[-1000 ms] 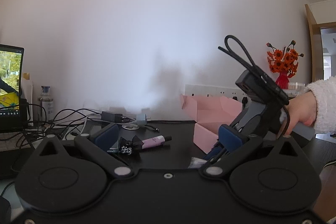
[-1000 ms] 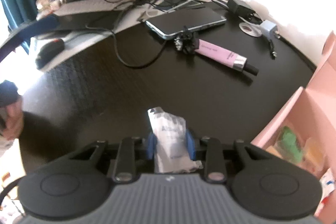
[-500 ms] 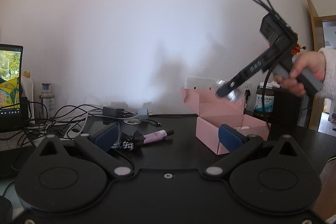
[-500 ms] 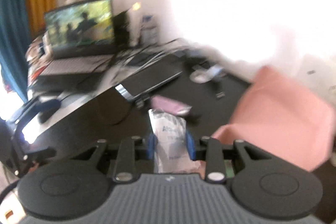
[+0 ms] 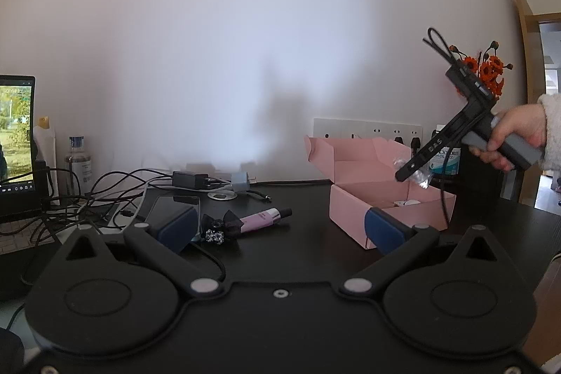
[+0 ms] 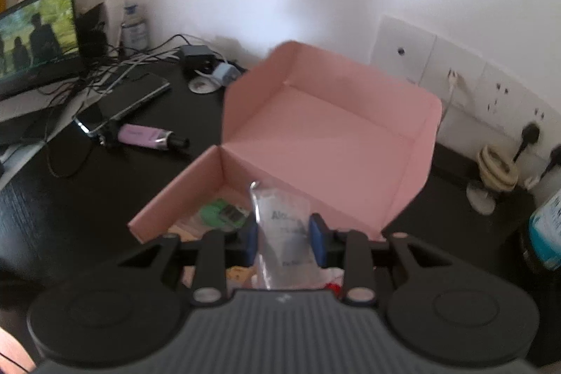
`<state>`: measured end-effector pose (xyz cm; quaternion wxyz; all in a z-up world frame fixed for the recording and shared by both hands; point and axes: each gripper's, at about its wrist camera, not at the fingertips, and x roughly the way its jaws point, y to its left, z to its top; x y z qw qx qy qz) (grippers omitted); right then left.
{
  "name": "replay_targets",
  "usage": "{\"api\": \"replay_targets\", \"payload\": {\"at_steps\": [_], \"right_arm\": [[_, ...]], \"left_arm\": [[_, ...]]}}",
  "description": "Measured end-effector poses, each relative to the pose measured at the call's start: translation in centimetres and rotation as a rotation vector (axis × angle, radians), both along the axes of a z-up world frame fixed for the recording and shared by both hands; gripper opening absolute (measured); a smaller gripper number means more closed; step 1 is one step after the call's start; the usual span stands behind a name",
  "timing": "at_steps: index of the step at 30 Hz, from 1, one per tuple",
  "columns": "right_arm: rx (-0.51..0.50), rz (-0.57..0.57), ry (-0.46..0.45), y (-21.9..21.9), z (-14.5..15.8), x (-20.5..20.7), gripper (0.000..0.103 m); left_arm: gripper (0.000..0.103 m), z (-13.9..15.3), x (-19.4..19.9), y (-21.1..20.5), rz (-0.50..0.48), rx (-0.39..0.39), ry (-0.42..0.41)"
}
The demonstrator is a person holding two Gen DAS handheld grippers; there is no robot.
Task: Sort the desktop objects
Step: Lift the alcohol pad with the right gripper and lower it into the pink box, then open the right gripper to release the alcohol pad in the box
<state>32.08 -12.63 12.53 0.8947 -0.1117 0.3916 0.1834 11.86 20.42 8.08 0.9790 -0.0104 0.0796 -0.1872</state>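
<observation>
My right gripper (image 6: 284,235) is shut on a clear plastic packet (image 6: 282,223) with printed text. It hangs tilted downward over the open pink cardboard box (image 6: 326,128), which holds a green item (image 6: 219,214) and other small things. In the left wrist view a hand holds that right gripper (image 5: 408,172) above the pink box (image 5: 385,209), and the packet (image 5: 419,176) dangles at its tip. My left gripper (image 5: 280,228) stands open low over the desk, nothing between its blue pads. A pink tube (image 5: 261,219) and a black bow clip (image 5: 219,228) lie on the dark desk.
A phone (image 5: 171,205) lies left of the tube among tangled cables (image 5: 105,195), with a charger (image 5: 191,179) behind. A laptop (image 6: 38,34) and a bottle (image 5: 78,163) stand at far left. Wall sockets (image 6: 455,79), a jar (image 5: 445,160) and orange flowers (image 5: 487,72) are behind the box.
The right gripper lifted the packet off the desk, swung it right and now holds it over the pink box. The left gripper stayed where it was.
</observation>
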Motion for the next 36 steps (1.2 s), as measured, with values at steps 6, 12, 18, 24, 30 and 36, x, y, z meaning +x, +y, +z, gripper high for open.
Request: {"api": "replay_targets", "payload": {"at_steps": [6, 12, 18, 24, 30, 36], "right_arm": [[-0.048, 0.115, -0.054, 3.3, -1.8, 0.9, 0.029], [-0.063, 0.156, -0.049, 5.8, -3.2, 2.4, 0.029], [-0.063, 0.146, -0.008, 6.4, -4.7, 3.2, 0.029], [-0.063, 0.138, 0.011, 6.2, -5.5, 3.5, 0.029], [-0.056, 0.138, 0.014, 6.0, -5.9, 3.6, 0.029], [-0.063, 0.142, -0.002, 6.1, -5.8, 3.4, 0.033]], "left_arm": [[0.103, 0.1, -0.1, -0.1, 0.007, 0.005, -0.002], [0.103, 0.1, 0.0, -0.1, 0.012, 0.003, 0.004], [0.103, 0.1, -0.2, -0.1, 0.011, 0.004, -0.003], [0.103, 0.1, -0.2, 0.0, 0.009, 0.004, -0.005], [0.103, 0.1, -0.3, 0.0, 0.01, 0.005, -0.007], [0.103, 0.2, -0.3, 0.1, 0.011, 0.003, -0.004]]}}
